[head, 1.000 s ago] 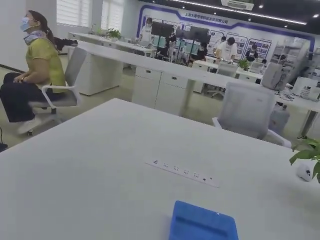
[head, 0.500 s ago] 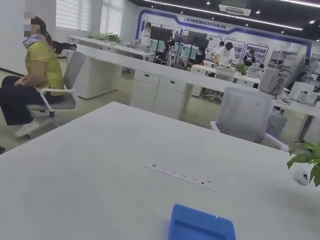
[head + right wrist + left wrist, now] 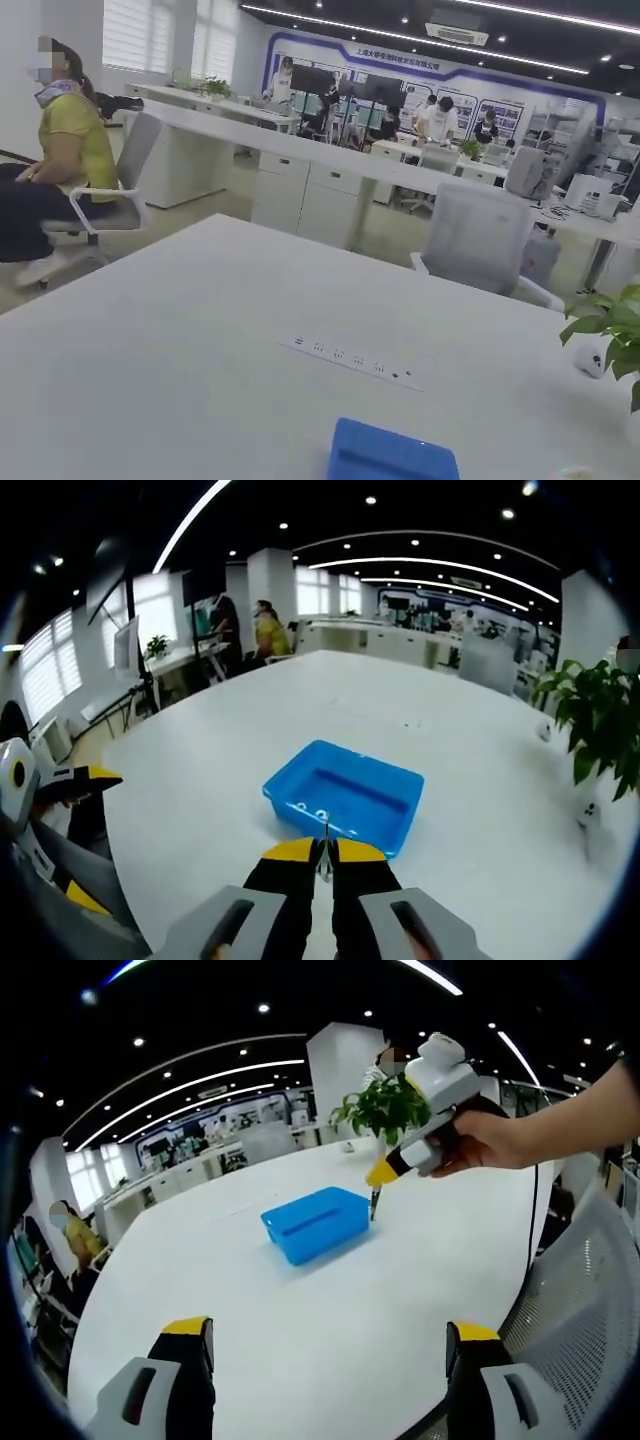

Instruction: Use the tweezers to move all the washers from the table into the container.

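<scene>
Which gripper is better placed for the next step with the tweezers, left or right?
Right. The right gripper is shut on the tweezers near the blue container; the left gripper is open, empty.

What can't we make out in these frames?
- Head view: container cut off by bottom edge, inside hidden.
- Right gripper view: tweezers tips too small to show any washer held.
- Same view: specks in container too small to count.
- Left gripper view: table, loose washers too small to tell.
</scene>
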Motion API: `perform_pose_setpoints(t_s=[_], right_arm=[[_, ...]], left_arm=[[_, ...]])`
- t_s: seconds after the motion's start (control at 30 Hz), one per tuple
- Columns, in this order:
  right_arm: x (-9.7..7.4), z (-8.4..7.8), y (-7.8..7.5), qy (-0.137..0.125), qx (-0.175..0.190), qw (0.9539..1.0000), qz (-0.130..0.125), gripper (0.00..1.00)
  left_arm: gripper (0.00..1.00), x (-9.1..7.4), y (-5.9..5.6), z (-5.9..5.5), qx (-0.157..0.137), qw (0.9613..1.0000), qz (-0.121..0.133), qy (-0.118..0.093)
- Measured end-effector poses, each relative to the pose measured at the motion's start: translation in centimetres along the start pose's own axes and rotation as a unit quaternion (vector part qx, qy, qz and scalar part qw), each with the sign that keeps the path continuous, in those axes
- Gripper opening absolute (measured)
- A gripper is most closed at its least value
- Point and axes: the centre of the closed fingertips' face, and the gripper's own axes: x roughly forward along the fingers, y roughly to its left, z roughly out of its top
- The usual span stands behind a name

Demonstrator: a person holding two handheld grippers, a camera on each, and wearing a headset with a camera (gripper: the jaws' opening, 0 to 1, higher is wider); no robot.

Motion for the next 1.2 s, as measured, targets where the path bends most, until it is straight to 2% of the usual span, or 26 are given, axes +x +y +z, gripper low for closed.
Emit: perform_pose_setpoints(t_s=[0.2, 0.37, 0.67, 0.83, 1.2], right_arm=[[0.0, 1.5, -0.8, -0.015, 0.005, 0.9999, -0.007, 0.02], [0.4, 2.5, -1.6, -0.025, 0.003, 0.9996, -0.015, 0.02], [2.2, 3.1, -3.4, -0.025, -0.001, 0.9993, -0.028, 0.02], [3.6, 2.5, -4.3, -0.015, 0.008, 0.9993, -0.033, 0.02], [6.2, -0.3, -4.6, 0.024, 0.009, 0.9993, -0.027, 0.02]], left_arm=[[0.99, 0.0, -0.1, 0.0, -0.003, 1.0, -0.002, -0.001], [0.99, -0.1, 0.2, 0.1, -0.009, 0.9999, 0.004, -0.004], [0.99, 0.3, 0.1, -0.6, -0.003, 0.9999, 0.002, 0.016], [0.99, 0.4, 0.0, -1.0, 0.003, 0.9997, 0.0, 0.026], [0.99, 0.6, -0.2, -1.6, 0.017, 0.999, 0.002, 0.042]])
